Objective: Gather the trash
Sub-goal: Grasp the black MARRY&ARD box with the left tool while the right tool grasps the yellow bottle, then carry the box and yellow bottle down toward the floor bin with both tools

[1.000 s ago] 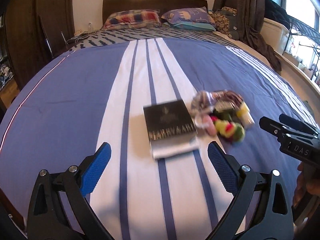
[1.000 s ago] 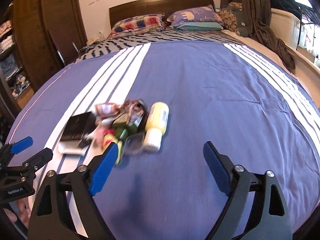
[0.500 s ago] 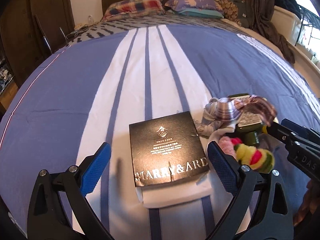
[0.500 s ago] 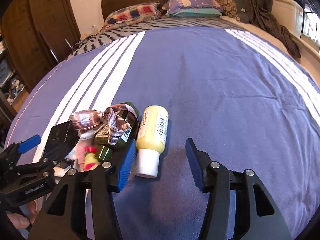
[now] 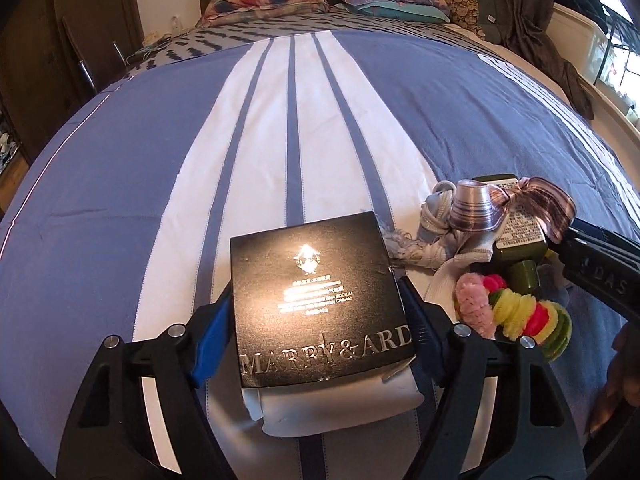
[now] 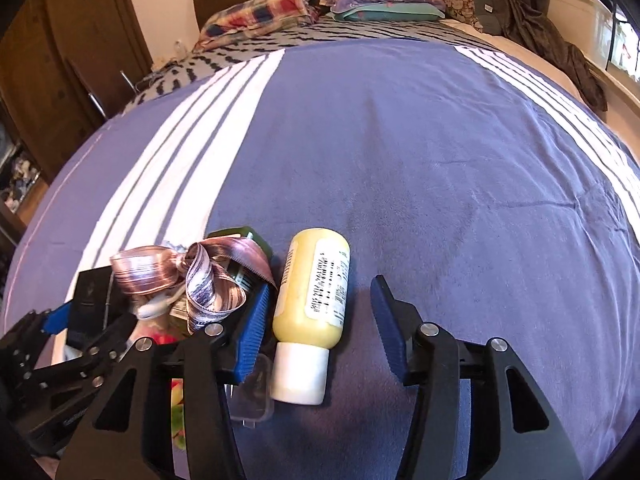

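Bed (image 5: 120, 208) with blue-and-white striped cover fills both views; trash sits in a cluster at the near edge. Largest item, the black box (image 5: 320, 304) lying on a white pad, is between the fingers of the left tool (image 5: 316, 340); jaws are closing around it, pads at its sides, contact possibly not firm yet, hard to tell under the box edge. Yellow bottle (image 6: 312, 300), cap toward camera, lies between the fingers of the right tool (image 6: 320, 328); jaws half-wide, left pad just beside it, right pad apart. Smaller: green bottle (image 5: 520, 248) under a striped ribbon (image 5: 476, 208), then fuzzy coloured ring (image 5: 516, 316), all beside the box. Step: grasping first pieces. Next likely needs both tools to finish closing, then lift.
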